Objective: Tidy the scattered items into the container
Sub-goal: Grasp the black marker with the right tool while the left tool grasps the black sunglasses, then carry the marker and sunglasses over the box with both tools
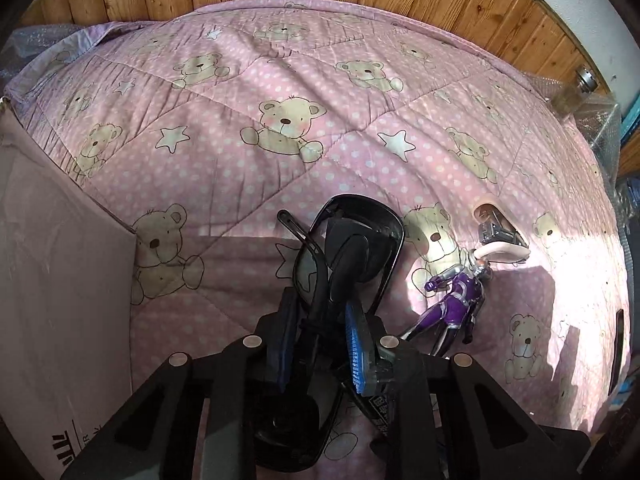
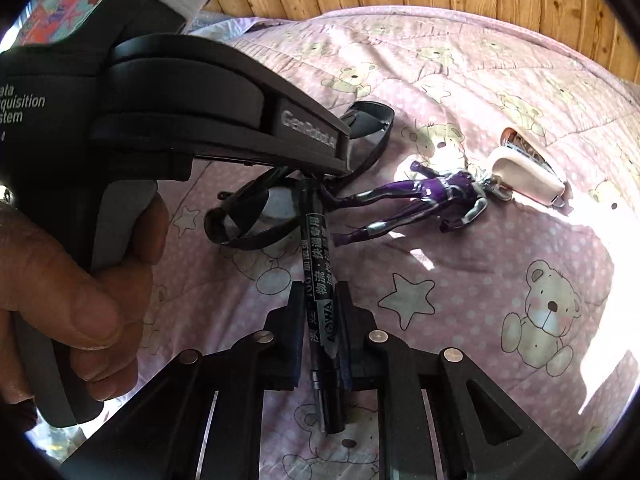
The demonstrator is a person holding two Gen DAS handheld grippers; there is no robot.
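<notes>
Gripping black-framed plastic sunglasses [image 1: 344,256], the left gripper [image 1: 320,344] has its fingers closed on them for lifting toward the brown cardboard box [image 1: 60,280]; beside the sunglasses, the right gripper [image 2: 320,340] has its fingers clamped on a black cylindrical marker pen [image 2: 322,300].

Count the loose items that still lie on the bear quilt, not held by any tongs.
2. The purple action figure lies in the sunlit patch, and the white stapler lies just beyond its head. Others may be hidden behind the tongs or outside both views.

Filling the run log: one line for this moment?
left gripper: shut on sunglasses | right gripper: shut on marker | purple figure, stapler: on quilt
</notes>
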